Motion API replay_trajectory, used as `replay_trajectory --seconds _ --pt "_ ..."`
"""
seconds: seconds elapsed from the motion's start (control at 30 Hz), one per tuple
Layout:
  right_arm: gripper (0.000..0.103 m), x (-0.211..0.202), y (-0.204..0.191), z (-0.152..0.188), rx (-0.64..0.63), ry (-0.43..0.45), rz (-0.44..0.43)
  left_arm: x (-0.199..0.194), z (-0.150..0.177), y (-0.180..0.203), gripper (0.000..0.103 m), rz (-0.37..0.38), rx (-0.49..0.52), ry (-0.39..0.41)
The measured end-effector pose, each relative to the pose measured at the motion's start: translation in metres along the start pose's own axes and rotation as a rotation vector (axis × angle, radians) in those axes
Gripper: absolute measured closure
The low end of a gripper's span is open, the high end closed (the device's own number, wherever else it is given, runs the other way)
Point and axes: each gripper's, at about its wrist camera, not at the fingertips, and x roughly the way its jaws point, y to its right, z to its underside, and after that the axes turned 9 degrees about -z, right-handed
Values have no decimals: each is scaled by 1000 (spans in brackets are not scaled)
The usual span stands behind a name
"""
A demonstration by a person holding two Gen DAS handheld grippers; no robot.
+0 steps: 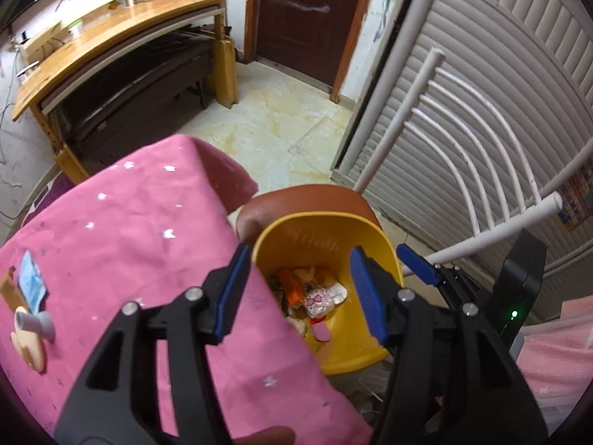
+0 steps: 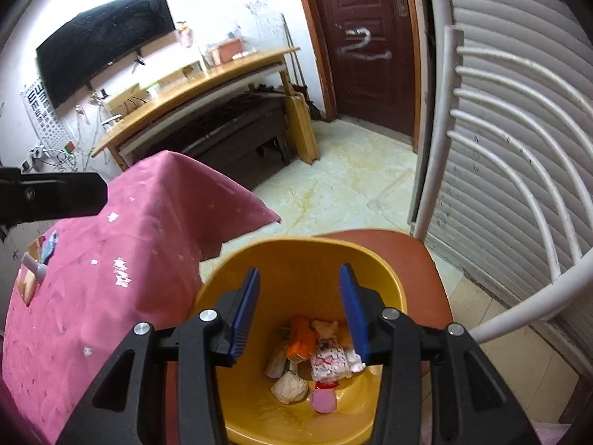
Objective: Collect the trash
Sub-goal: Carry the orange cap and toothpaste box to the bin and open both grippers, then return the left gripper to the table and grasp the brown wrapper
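A yellow bin [image 1: 315,237] [image 2: 281,422] stands on a brown chair seat [image 1: 307,196] [image 2: 418,259] beside a pink-clothed table [image 1: 122,230] [image 2: 111,267]. It holds several pieces of trash [image 1: 315,293] [image 2: 315,356]: an orange pack, crumpled paper, patterned wrappers. My left gripper [image 1: 300,289] is open and empty above the bin's left edge. My right gripper [image 2: 300,311] is open and empty above the bin's mouth; one of its fingers [image 1: 417,263] shows in the left wrist view. More trash lies at the table's left: a blue wrapper [image 1: 31,282], a grey tube [image 1: 35,322] [image 2: 31,261].
A white chair back [image 1: 463,148] [image 2: 519,148] rises to the right, before a louvred door [image 1: 500,55]. A wooden desk [image 1: 122,33] [image 2: 192,89] and a dark door [image 2: 367,44] stand across the tiled floor [image 1: 281,126].
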Motion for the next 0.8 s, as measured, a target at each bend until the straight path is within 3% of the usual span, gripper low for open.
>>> replay_trajectory --seconds 0.17,0.37,0.57,0.8 --pt "64 -13 -22 -9 -21 43 -75 -22 7 -42 50 -38 -49 44" --pt "64 -6 -58 -17 -64 28 -118 -45 11 -106 50 -70 -154 76" --pt "63 0 -129 -26 -194 4 -201 -69 19 -177 37 -151 -264 112" --pt "63 15 -209 -25 -325 -42 -300 -76 34 -251 36 -229 -376 85"
